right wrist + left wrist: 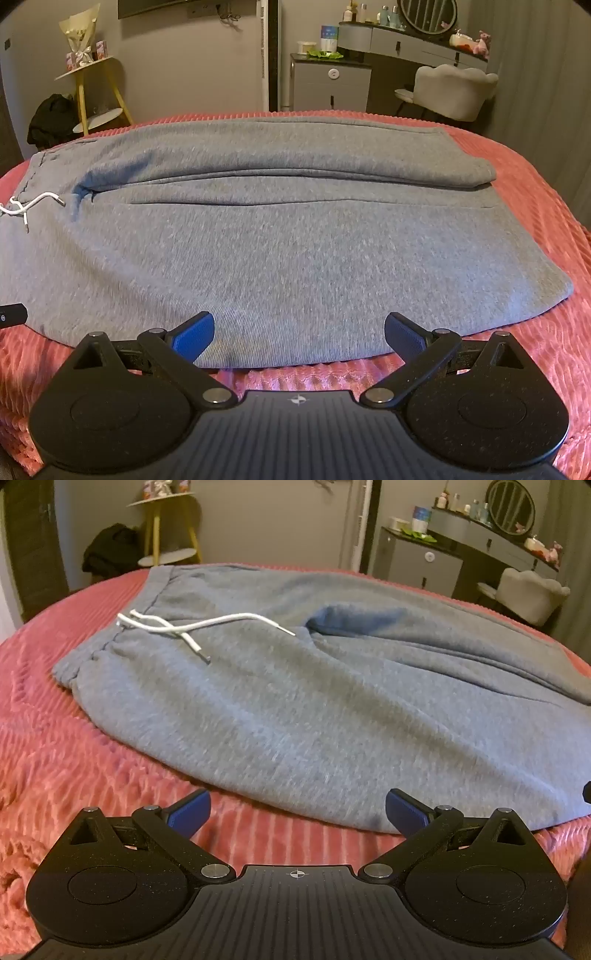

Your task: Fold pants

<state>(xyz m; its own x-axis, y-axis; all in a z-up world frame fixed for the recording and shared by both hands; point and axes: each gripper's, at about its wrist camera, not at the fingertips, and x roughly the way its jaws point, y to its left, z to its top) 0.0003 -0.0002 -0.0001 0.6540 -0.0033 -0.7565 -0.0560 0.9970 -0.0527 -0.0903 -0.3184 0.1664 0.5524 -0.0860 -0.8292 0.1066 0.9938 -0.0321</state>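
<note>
Left wrist: left tongs wide, empty, by grey pants hem; right tongs same.

soft grey fleece pants lie on a ribbed plush pink blanket; white cord drawstring.

The pants lie across the bed, waistband left, with the dresser behind.
</note>
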